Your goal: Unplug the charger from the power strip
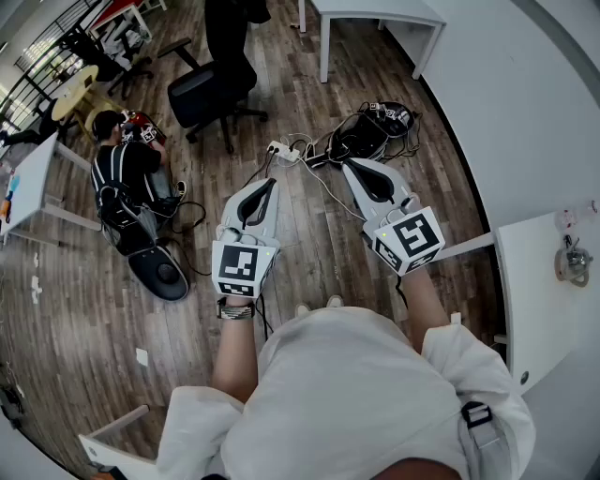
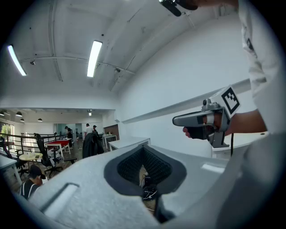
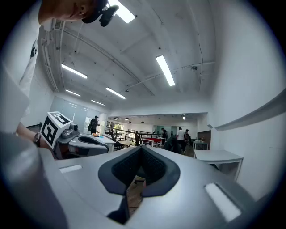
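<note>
Nearest, a white shirt (image 1: 347,394) is seen from above, and 2 grippers are held out in front of it over the wooden floor (image 1: 309,244). The left gripper (image 1: 272,182) is held at the left, with its marker cube (image 1: 239,265) at the near end. Its 2 jaws are closed tip to tip, so that only a leaf-shaped gap lined with black pads is left between them, and nothing is gripped. The right gripper (image 1: 347,162) is held to the right, apart from the left one, and its jaws are likewise pressed together at the tips and empty. Farther on, between the 2 sets of tips and clear of both, the white power strip (image 1: 279,150) is laid on the floor, with cables (image 1: 323,183) running from it. The charger cannot be singled out on the strip at this size. To the right of the strip a black bag (image 1: 361,139) is set among the cables. Farther left a black office chair (image 1: 208,94) is stood, and a crouching person (image 1: 127,178) is seen at the left. At the far end a white table (image 1: 375,14) is placed by the wall.
</note>
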{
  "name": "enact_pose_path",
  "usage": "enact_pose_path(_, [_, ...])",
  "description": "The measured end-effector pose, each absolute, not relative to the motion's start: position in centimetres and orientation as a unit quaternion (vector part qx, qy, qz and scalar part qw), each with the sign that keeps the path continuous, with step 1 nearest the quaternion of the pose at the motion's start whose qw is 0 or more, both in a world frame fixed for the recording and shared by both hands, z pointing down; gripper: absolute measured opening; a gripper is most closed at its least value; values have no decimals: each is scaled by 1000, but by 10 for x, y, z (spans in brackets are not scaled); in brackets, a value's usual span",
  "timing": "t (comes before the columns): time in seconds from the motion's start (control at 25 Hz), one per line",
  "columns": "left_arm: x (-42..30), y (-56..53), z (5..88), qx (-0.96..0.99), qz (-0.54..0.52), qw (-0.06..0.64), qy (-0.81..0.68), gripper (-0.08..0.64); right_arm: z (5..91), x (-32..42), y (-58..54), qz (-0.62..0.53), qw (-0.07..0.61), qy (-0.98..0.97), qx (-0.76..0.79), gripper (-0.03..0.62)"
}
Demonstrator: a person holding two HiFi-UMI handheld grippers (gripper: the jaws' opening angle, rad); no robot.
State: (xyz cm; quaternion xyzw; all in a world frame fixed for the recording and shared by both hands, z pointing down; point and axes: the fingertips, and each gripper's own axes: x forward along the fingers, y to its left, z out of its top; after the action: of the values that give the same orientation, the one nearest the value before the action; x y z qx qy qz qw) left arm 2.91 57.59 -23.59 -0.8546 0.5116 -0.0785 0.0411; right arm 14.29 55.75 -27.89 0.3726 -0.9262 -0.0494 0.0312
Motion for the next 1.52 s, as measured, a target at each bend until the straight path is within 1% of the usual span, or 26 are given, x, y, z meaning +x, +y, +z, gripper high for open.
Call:
enact_pose_path(0.36, [11, 577, -236, -853, -78, 42, 514, 3, -286, 127, 561, -46, 3, -925, 378, 2])
enact_pose_path(0.8, [-12, 592, -220, -855, -97, 32, 509, 3, -275, 104, 578, -44, 18, -926, 373, 2])
enact_pose_path(1.04, [-18, 595, -205, -858, -104, 22, 502, 3, -267, 99, 580, -31, 11, -924, 382, 2])
enact_pose_path(1.28, [-24, 579, -199, -858, -104, 16, 503, 3, -265, 90, 564, -35, 14, -923, 382, 2])
enact_pose_path(1.52, [-26, 548, -188, -856, -111, 12, 504, 3, -261, 91, 527, -17, -8, -925, 380, 2])
